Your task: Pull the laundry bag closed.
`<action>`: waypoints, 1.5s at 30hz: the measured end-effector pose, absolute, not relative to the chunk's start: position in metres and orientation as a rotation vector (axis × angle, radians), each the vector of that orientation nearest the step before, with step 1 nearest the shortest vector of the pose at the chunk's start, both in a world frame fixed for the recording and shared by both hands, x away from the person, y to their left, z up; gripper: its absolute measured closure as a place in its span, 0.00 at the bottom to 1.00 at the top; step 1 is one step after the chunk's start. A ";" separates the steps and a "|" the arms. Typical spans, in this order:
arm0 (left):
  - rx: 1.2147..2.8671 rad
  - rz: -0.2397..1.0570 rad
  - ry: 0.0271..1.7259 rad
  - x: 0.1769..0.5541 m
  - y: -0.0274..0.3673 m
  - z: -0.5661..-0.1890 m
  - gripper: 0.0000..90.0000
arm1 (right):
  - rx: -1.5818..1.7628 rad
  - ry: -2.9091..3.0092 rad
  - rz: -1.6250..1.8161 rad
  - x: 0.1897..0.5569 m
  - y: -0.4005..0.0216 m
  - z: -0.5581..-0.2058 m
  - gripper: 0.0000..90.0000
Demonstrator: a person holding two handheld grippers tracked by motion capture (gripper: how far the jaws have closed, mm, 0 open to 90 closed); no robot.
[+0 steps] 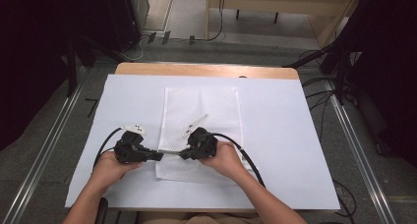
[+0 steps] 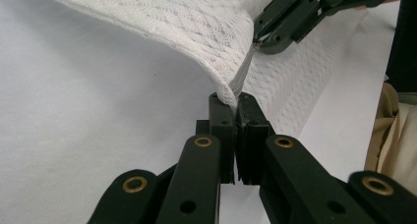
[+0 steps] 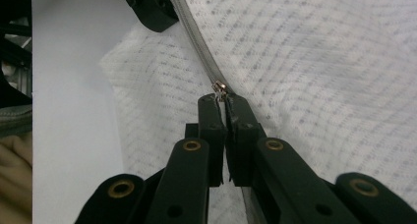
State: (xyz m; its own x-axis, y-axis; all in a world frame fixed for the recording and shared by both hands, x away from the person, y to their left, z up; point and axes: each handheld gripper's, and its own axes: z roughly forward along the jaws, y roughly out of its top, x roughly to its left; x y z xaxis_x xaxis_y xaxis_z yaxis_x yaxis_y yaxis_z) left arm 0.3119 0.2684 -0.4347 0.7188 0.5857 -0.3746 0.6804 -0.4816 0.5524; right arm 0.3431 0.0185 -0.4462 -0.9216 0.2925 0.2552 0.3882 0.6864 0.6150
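- Left tool is clenched on the corner of the white mesh zip bag at the zipper's end.
- Right tool is clenched on the metal zipper pull.
- The bag lies flat mid-table, its near edge between both tools.

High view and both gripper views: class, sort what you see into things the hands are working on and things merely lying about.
In use:
- white mesh zip bag
- its grey zipper and small metal slider
- left gripper, shut on the bag's edge
- right gripper, shut on the slider

Lying about:
- white table sheet
- black floor cables
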 end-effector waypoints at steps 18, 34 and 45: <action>2.209 -0.182 0.947 0.311 0.269 -0.434 0.98 | -0.594 -2.726 -1.095 0.346 -0.003 -0.445 0.98; 2.203 -0.175 0.947 0.310 0.271 -0.434 0.98 | -0.643 -2.709 -1.099 0.347 -0.022 -0.446 0.98; 2.204 -0.167 0.940 0.309 0.272 -0.435 0.98 | -0.646 -2.716 -1.104 0.345 -0.029 -0.445 0.98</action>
State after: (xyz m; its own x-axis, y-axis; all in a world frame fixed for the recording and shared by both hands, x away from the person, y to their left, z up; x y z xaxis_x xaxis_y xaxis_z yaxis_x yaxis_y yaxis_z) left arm 0.3089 0.2717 -0.4351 0.7251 0.5779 -0.3745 0.6714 -0.4724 0.5710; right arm 0.3452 -0.0286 -0.4454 -0.8981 0.3363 0.2833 0.4386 0.6386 0.6324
